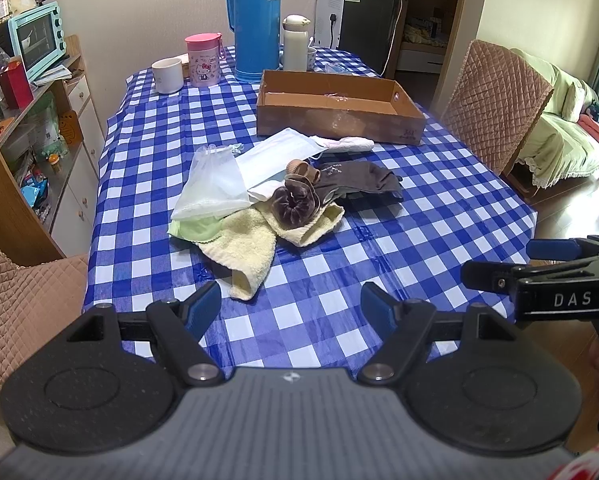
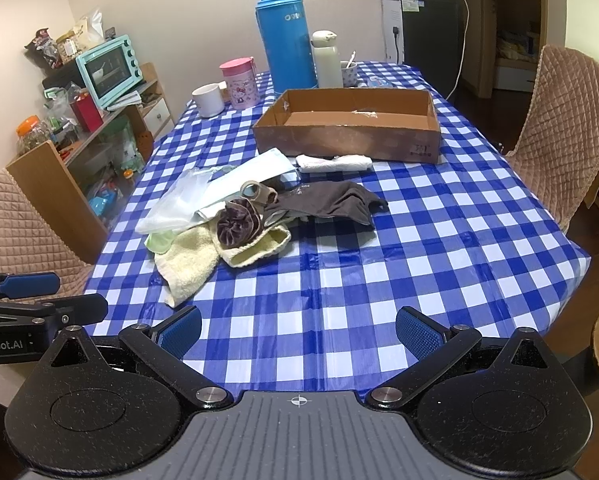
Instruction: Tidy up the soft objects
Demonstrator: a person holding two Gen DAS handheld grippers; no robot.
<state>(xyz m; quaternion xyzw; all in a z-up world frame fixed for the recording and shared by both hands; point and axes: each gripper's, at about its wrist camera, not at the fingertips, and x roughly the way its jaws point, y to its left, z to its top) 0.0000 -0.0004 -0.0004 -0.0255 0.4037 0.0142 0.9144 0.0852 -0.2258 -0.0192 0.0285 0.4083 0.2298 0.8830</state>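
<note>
**Box empty, soft items outside**

Your left gripper (image 1: 290, 308) and right gripper (image 2: 298, 332) were both spread, holding nothing, low in frame. The cardboard box (image 2: 349, 136), upper centre, held no items. The soft pile (image 2: 235, 216) lay mid-frame on the tablecloth (image 2: 419, 240), just before it.

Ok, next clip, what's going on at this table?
A person holds a hand-held gripper in each hand over a checked tablecloth. The left hand-held gripper and the right hand-held gripper are both open and hold nothing. A heap of soft things lies ahead untouched: a yellow towel, a brown scrunchie, a dark sock, face masks. The cardboard box behind it looks empty. Sorting has not started.
</note>
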